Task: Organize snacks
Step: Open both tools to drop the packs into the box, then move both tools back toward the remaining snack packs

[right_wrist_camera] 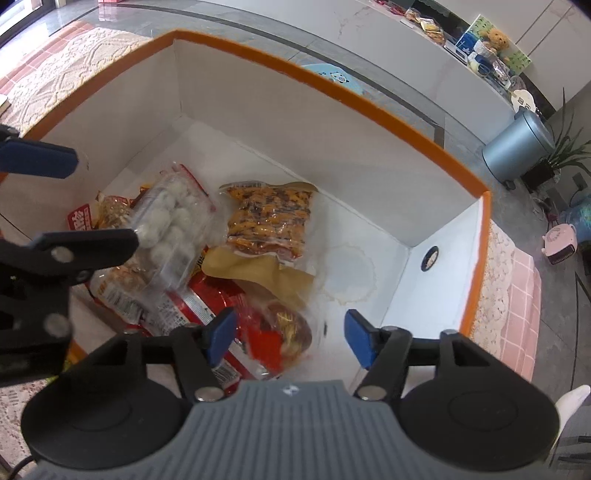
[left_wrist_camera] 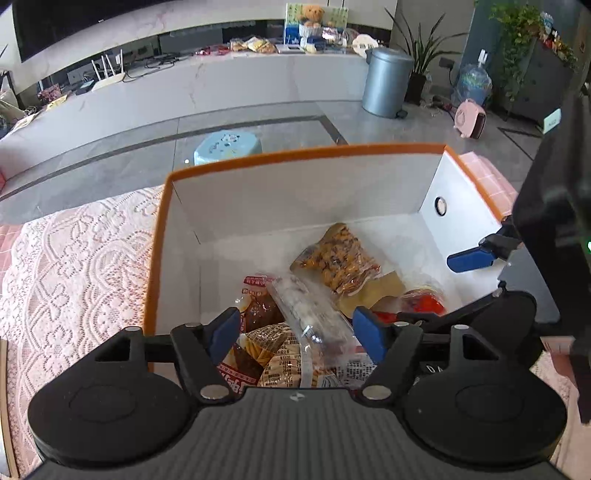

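Snacks piled in box, beneath both parted jaws

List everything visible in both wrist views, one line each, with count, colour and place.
box: one, white inside with orange rim, on the lace cloth
snack packets: several, heaped at the box's near-left end
clear bag of white balls: one, on top of the heap
orange-and-dark snack bag: one, mid-floor of the box
red packet: one, below the right gripper
lace cloth: one, pale pink, under the box
bin: one, grey, on the floor behind
stool: one, light blue, beyond the box
heater: one, pink, on the floor
teddy bear: one, brown, on the far counter
left gripper: blue fingers open, over the heap
right gripper: blue fingers open, inside the box
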Demonstrator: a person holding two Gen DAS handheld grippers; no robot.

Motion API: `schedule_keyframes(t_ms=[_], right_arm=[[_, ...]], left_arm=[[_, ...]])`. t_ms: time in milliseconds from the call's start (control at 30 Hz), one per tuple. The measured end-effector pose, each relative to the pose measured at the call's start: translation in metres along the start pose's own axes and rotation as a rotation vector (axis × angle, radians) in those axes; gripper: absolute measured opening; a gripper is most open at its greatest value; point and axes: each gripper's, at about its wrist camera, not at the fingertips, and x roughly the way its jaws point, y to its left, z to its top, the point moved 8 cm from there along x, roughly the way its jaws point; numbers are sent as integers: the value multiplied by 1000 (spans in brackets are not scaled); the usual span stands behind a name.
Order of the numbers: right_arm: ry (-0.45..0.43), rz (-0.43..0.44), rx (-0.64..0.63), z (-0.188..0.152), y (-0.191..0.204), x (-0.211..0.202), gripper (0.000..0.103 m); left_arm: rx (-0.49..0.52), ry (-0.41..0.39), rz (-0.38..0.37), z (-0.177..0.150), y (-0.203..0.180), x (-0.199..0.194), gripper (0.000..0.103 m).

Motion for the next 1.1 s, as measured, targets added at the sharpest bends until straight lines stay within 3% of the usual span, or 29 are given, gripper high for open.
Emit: schedule_keyframes(t_ms=[200, 633, 1100], right_arm=[[-27, -29, -6, 3, -3, -23, 78], [-169, -59, 3, -10, 3, -96, 88], [-437, 49, 187, -89, 8, -173, 91]], left_arm=[[11, -48, -4, -4, -2, -30, 86], [-9, -161, 6, -19, -3, -103, 88], [-42, -265, 30, -73, -23, -147, 88]])
